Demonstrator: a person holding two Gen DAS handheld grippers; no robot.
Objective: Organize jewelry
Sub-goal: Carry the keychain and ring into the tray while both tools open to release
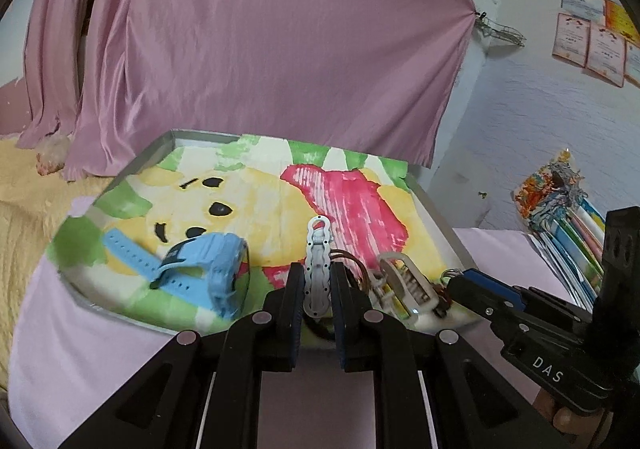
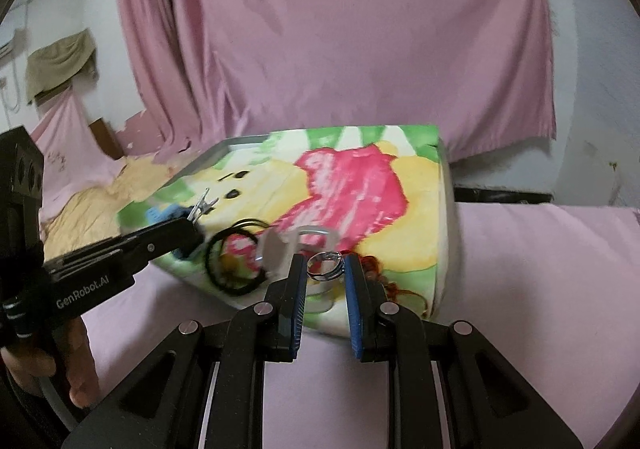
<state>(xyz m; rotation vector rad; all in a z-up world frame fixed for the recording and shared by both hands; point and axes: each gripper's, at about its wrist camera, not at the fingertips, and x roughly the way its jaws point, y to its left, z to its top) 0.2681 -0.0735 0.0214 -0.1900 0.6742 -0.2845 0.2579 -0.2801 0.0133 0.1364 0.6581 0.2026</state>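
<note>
Soft, even indoor light casts faint shadows, both fisheye views bend and darken at the corners, and the right wrist view is motion-blurred.

Left gripper [image 1: 318, 281] is closed on a silver hair clip [image 1: 318, 265]; right gripper [image 2: 326, 269] is clamped around a ring [image 2: 325, 267].

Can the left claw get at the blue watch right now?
Probably not yet: the left claw is shut on a silver hair clip. The blue watch lies unobstructed on the tray.
</note>
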